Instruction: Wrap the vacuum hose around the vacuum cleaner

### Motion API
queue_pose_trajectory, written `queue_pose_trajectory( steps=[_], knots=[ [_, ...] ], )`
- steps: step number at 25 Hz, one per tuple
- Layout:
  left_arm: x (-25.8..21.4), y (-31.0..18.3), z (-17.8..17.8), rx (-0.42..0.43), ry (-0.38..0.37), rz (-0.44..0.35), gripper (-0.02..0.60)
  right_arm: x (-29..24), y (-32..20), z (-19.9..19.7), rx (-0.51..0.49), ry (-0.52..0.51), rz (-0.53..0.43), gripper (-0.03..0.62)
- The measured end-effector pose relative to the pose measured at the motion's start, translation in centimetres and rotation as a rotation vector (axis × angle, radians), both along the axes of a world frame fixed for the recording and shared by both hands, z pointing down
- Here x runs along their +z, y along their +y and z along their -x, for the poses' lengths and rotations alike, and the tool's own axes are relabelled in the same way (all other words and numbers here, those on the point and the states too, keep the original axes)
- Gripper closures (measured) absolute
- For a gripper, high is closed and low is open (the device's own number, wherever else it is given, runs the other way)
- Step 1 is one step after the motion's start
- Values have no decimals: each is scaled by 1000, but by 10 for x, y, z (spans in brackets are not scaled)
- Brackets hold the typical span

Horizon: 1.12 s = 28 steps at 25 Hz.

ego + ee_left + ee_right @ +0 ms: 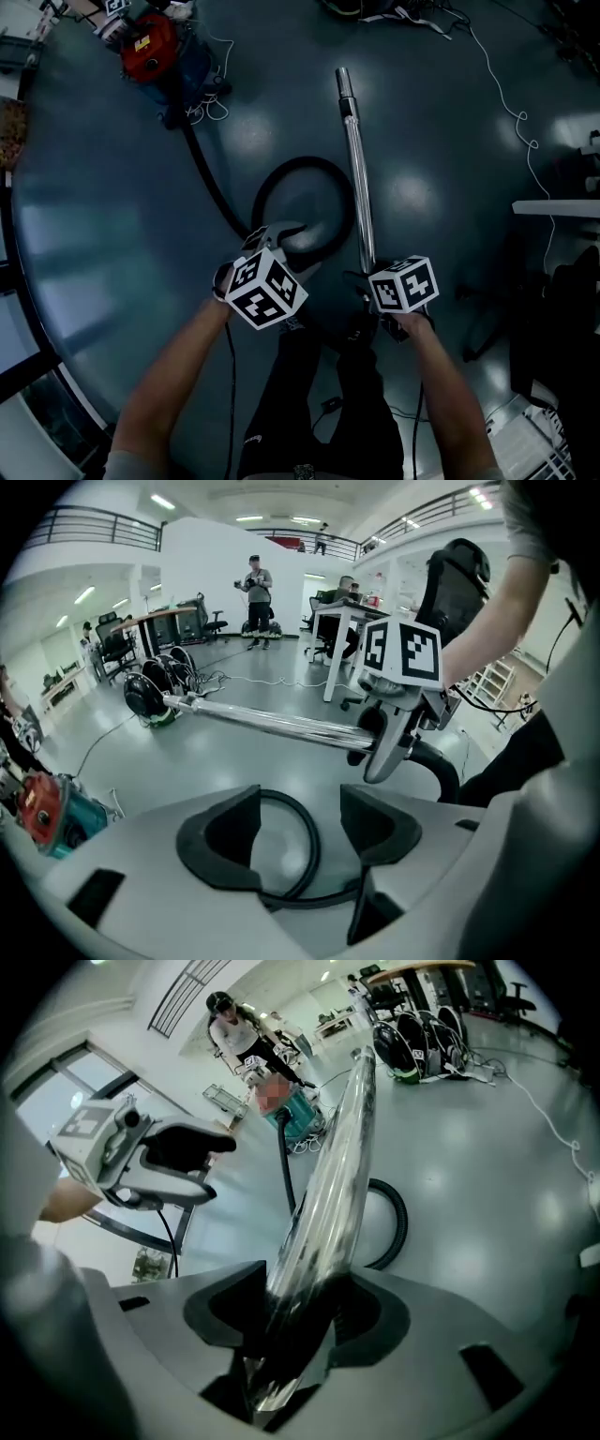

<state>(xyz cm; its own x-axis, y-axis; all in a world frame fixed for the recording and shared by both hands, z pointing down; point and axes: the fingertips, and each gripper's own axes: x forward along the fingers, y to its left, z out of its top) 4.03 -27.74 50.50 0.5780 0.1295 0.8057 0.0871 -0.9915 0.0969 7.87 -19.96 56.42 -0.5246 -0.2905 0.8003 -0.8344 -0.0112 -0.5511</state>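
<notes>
Grey floor (112,216) fills most of the head view. The red-and-teal vacuum cleaner (148,49) sits at the top-left corner, well apart from both grippers, w/ a white cord bunched beside it.

Black vacuum hose (204,173) leaves the cleaner and runs diagonally across the floor toward the person, then curls into one loop just beside the metal wand (356,169). None of it is wrapped round the cleaner yet. In the left gripper view the hose end bends up to join the wand's near end.

The wand is a shiny tube stretching from the R hand away up the frame, to the right of the loop.

Right gripper (300,1307): jaws closed on the wand's near end, w/ the tube running straight out between the pads.

Left gripper (300,803): jaws wide apart, gripping nothing. The hose loop shows thru the gap, prob. lying on the floor beyond the pads rather than touching them. It hovers over the near edge of the loop, close beside the R one.
</notes>
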Motion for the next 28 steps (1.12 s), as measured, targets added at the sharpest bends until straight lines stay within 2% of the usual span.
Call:
queue_pose_trajectory(
  steps=[4, 7, 10, 17, 22, 28],
  knots=[
    [-4, -38, 6, 67, 9, -77, 311, 7, -7, 7, -110, 73, 5, 391],
    [-3, -70, 9, 87, -4, -147, 311, 8, -15, 11, -182, 100, 3, 393],
    [-4, -93, 6, 85, -8, -211, 311, 9, -21, 11, -259, 122, -3, 393],
    [-15, -126, -14, 38, -53, -287, 311, 12, -40, -4, -479, 143, -35, 396],
    [-37, -167, -16, 8, -139, -367, 311, 8, -71, -20, -649, 158, -68, 396],
    [-41, -193, -37, 23, -216, -392, 311, -3, -96, -40, -832, 156, -125, 396]
  ],
)
